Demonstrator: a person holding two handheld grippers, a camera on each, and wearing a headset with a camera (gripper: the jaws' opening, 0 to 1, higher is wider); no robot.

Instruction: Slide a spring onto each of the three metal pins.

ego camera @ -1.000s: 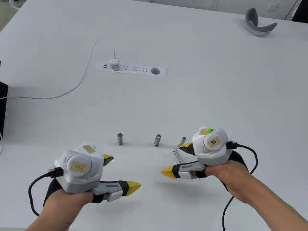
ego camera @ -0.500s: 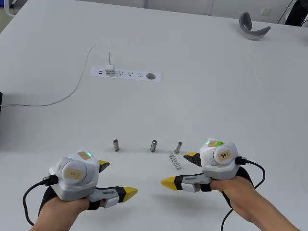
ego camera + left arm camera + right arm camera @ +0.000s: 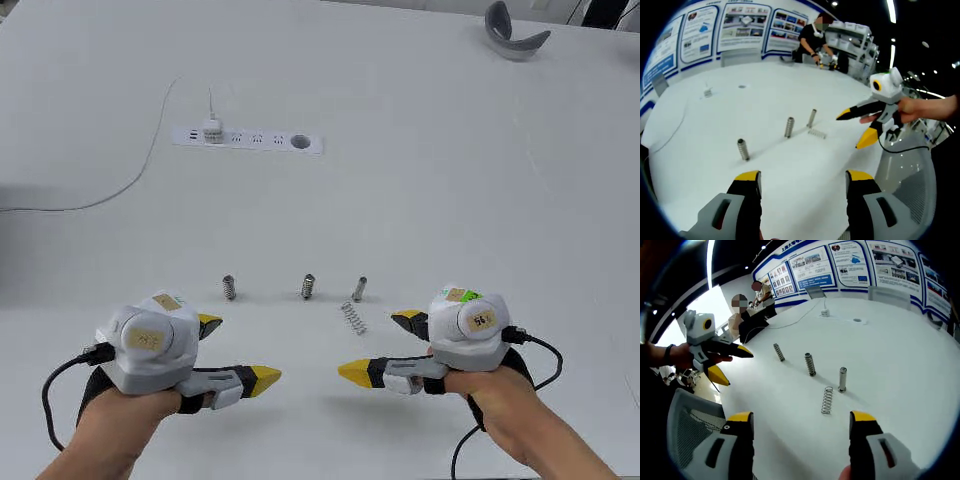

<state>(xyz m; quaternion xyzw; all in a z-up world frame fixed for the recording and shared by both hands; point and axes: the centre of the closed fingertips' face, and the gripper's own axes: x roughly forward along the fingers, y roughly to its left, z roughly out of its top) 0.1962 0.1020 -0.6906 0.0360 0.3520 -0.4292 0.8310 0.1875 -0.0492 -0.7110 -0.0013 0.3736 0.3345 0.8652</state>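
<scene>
The loose spring [image 3: 353,318] lies flat on the worktop [image 3: 450,200], toward its near edge, just beside the bare pin [image 3: 359,289] and on that pin's near side; I cannot tell whether the two touch. That pin stands upright at the right end of a row of three; the middle pin [image 3: 308,287] and the left pin [image 3: 229,288] each wear a spring around them. My right gripper [image 3: 378,344] hovers close to the near edge, just right of the loose spring, its yellow-tipped jaws wide apart and holding nothing; my left gripper [image 3: 240,350] hangs near the same edge, below the left pin, jaws likewise spread and bare; the two grippers point toward each other, well apart. Farther back, left of the middle, a white power strip [image 3: 247,140] lies with a plug in it; its cable [image 3: 140,170] trails off toward the left edge. A grey curved piece [image 3: 510,30] rests at the far right corner.
</scene>
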